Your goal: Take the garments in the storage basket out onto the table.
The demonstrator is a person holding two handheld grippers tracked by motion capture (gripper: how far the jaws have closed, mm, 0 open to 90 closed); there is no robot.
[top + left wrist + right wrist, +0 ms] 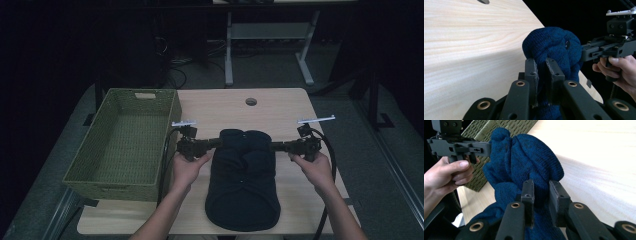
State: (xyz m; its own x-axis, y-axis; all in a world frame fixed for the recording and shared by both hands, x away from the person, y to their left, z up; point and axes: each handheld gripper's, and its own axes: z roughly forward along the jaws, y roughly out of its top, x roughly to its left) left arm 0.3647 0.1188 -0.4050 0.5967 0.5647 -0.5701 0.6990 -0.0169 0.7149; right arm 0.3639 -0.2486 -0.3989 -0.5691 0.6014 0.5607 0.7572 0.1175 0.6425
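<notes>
One dark-blue knitted garment [243,177], one green woven basket [90,165], one table [280,107].

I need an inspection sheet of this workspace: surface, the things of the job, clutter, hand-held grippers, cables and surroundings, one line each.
Surface: light wooden table with a round hole near its far edge.
Job's things: dark blue knitted garment lying in the middle, its far end bunched up; green woven basket at the table's left side, nothing seen inside.
Clutter: nothing seen.
Grippers: left hand-held gripper shut on the garment's left side; right hand-held gripper shut on its right side.
Cables: a black cable trails from the right hand-held gripper; more cables on the floor behind.
Surroundings: dark room, white desk frame beyond the table.
</notes>
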